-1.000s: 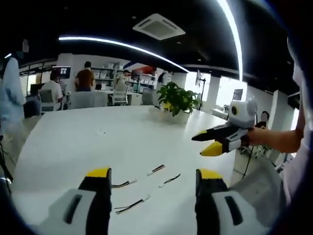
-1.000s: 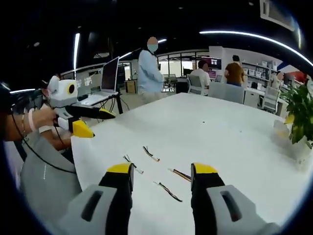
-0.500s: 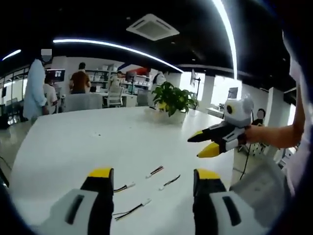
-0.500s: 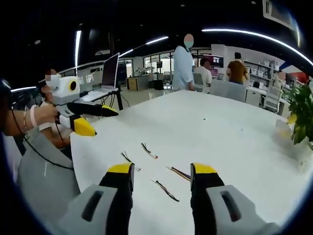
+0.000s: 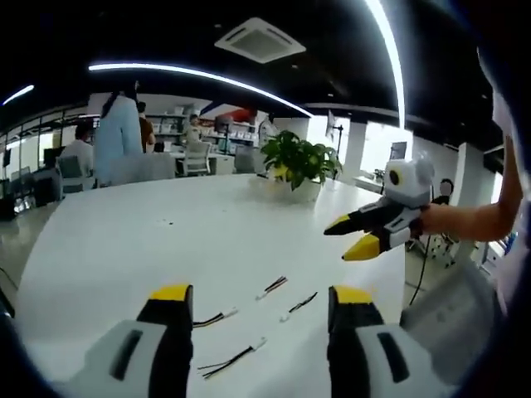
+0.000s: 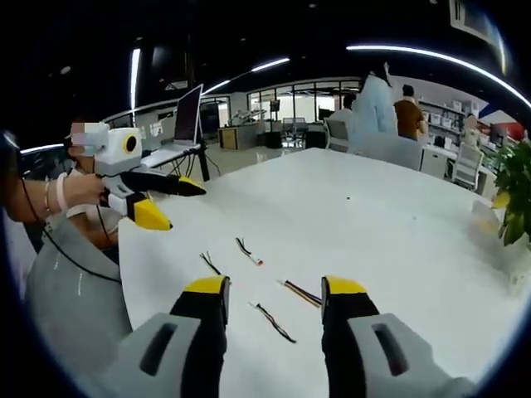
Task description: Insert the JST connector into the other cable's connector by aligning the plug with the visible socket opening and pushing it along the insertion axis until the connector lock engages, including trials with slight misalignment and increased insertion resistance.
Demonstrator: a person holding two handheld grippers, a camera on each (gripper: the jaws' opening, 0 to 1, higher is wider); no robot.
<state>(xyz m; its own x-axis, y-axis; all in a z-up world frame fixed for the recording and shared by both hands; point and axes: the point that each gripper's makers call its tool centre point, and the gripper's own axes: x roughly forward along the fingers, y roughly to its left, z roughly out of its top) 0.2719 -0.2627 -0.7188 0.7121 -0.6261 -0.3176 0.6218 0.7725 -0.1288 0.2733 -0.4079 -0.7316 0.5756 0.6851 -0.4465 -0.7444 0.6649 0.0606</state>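
Left gripper view: four short white-plugged cables (image 5: 231,360) on white table (image 5: 124,249), both tongs (image 5: 259,303) agape, empty.

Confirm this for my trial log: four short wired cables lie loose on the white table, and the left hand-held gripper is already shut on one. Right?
Not quite. The left hand-held gripper is open and holds nothing. The left gripper view shows the four short wired cables lying loose on the white table.

Place: an open-plan office.
Furniture: a large white tabletop (image 5: 166,240), desks and office chairs (image 5: 197,159) are seen.
Equipment: a monitor (image 6: 187,123) is set nearby.
Ceiling: strip lights (image 5: 199,76) and an air vent (image 5: 259,40) are fitted.
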